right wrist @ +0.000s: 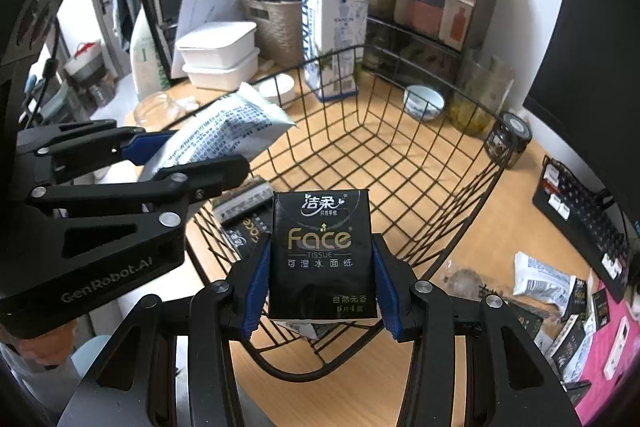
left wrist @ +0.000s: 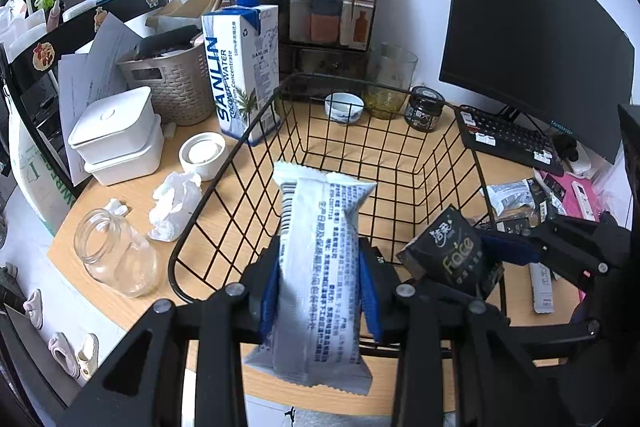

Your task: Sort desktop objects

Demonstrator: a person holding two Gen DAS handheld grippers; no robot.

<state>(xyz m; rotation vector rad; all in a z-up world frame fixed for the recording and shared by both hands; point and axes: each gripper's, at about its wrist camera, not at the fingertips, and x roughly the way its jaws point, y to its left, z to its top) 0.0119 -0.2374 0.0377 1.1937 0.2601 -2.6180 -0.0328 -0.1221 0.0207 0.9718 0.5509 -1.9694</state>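
Observation:
My left gripper [left wrist: 319,287] is shut on a white snack packet [left wrist: 320,259] with blue print and holds it over the near rim of the black wire basket [left wrist: 280,95]. My right gripper [right wrist: 320,287] is shut on a black "Face" tissue pack [right wrist: 320,255] and holds it over the same basket [right wrist: 460,187]. The tissue pack also shows in the left wrist view [left wrist: 452,251], and the white packet shows in the right wrist view [right wrist: 224,135]. A few dark packs [right wrist: 244,211] lie in the basket's near left corner.
On the wooden desk stand a coconut water carton [left wrist: 244,67], white boxes [left wrist: 116,135], a glass jar [left wrist: 112,251], crumpled tissue [left wrist: 176,203], a small bowl [left wrist: 344,107], a dark jar [left wrist: 424,109], a keyboard [left wrist: 504,139] and a monitor [left wrist: 532,27]. Loose packets [right wrist: 560,291] lie at the right.

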